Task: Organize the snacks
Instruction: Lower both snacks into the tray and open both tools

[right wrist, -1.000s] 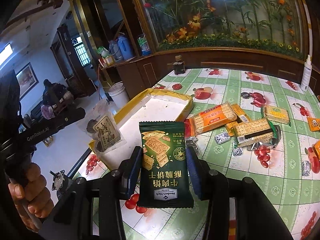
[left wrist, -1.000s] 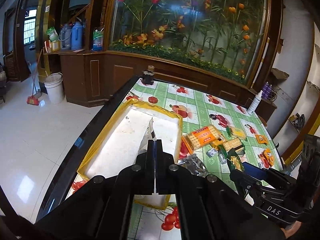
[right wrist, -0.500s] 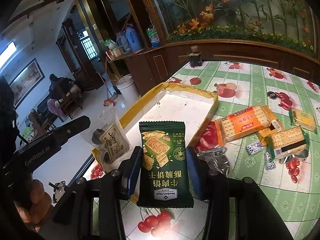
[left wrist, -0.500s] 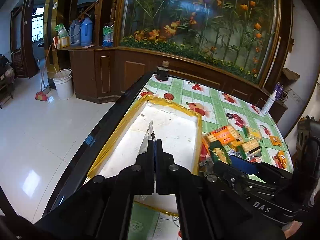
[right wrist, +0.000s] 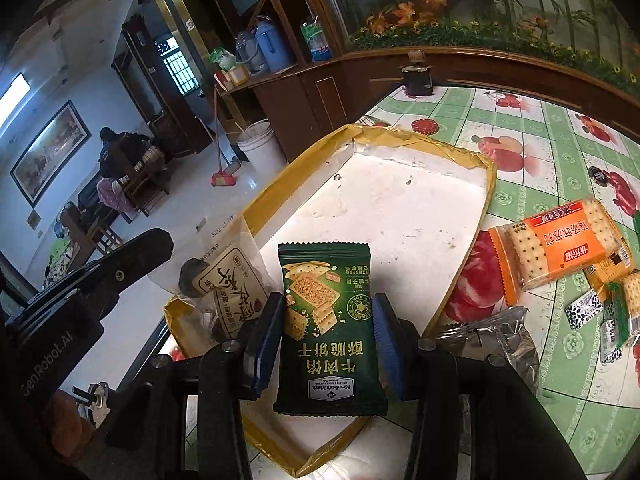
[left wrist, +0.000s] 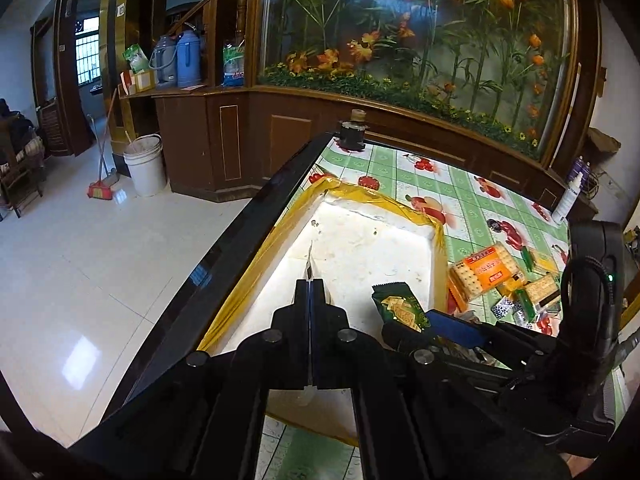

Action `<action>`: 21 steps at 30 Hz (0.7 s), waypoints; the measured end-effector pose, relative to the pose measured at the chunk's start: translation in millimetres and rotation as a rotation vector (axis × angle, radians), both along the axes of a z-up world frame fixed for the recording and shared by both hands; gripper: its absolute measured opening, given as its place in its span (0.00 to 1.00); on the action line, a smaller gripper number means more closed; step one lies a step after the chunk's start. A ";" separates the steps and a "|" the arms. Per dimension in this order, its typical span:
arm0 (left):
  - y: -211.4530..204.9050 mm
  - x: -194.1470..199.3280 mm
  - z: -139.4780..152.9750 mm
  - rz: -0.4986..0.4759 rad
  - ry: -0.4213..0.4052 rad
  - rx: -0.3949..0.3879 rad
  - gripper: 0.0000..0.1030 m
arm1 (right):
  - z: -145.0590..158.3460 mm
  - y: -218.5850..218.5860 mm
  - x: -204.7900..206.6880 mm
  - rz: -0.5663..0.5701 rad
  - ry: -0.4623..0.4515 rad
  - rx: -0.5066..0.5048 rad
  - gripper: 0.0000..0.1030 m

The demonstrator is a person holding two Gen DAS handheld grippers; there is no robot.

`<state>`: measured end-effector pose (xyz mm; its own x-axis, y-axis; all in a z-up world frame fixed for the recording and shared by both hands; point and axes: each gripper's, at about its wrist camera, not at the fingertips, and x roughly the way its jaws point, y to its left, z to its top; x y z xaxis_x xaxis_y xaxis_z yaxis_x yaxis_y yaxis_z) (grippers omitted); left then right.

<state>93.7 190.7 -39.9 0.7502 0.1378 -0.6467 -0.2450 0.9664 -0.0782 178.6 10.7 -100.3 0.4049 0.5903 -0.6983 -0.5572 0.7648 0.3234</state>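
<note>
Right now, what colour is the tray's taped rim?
Yellow taped rim; clearest in the right wrist view.

Table (right wrist: pixel 560 152), green fruit-print cloth: yellow-rimmed white tray (right wrist: pixel 400 208), loose cracker packets (right wrist: pixel 560 248) beside it.

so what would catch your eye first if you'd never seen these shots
The dark green cracker packet clamped upright in the right gripper, held over the near end of the white tray with its yellow rim. Beside it, the left gripper pinches a clear snack bag over the same tray. An orange cracker pack lies on the green fruit-print tablecloth to the tray's right.
</note>
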 end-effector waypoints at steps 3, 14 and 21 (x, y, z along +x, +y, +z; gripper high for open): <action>1.7 2.5 -6.0 0.012 0.014 0.014 0.00 | -5.1 4.8 4.7 -0.001 0.009 -0.008 0.44; 5.4 8.0 -18.2 0.040 0.053 0.030 0.00 | -19.1 13.4 6.9 0.007 0.030 -0.033 0.47; 7.8 -5.1 -6.6 0.098 0.015 0.067 0.35 | -11.0 0.4 5.3 -0.031 0.012 -0.035 0.55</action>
<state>88.7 198.5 -46.5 0.7213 0.2532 -0.6447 -0.3388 0.9408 -0.0096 184.0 11.1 -111.3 0.4140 0.5525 -0.7234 -0.5294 0.7927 0.3024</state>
